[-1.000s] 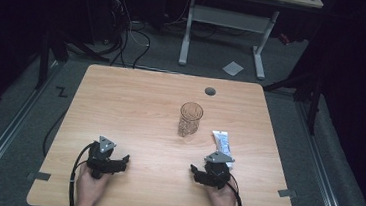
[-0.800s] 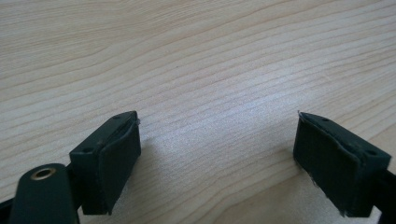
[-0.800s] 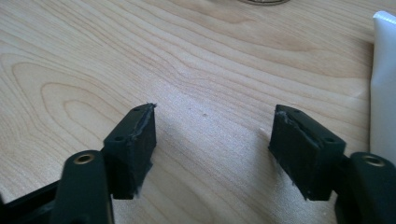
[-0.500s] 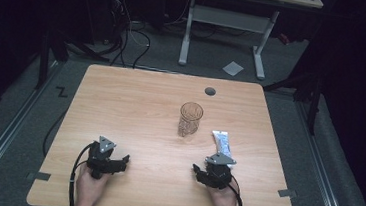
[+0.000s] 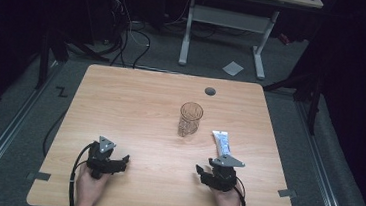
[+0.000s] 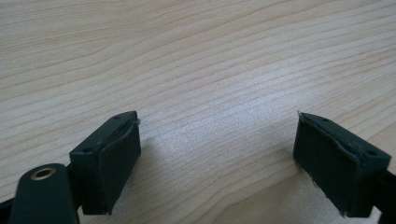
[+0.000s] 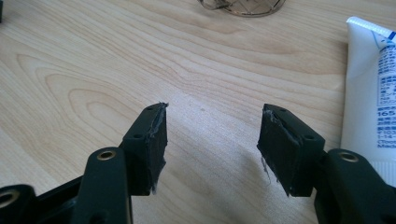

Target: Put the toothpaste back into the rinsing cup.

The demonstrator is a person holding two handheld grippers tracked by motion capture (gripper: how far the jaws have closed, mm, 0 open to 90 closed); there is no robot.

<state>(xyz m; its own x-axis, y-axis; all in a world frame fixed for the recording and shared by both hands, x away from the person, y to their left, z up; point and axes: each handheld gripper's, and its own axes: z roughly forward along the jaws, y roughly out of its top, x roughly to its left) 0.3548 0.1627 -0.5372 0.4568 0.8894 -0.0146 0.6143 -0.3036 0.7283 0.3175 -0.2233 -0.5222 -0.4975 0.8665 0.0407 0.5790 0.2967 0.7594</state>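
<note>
You can see small blue print on the white tube [image 7: 371, 84] in the right gripper view. Only bits read: "165", then "T103", "14" and "Mad" at the edge, cut off. The rest is too small & blurry to read.

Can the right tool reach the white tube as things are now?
Probably yes. The right tool rests on the table just short of the white tube, jaws apart and empty, and bare wood lies between them. The glass stands off to the side, not in the way.
</note>
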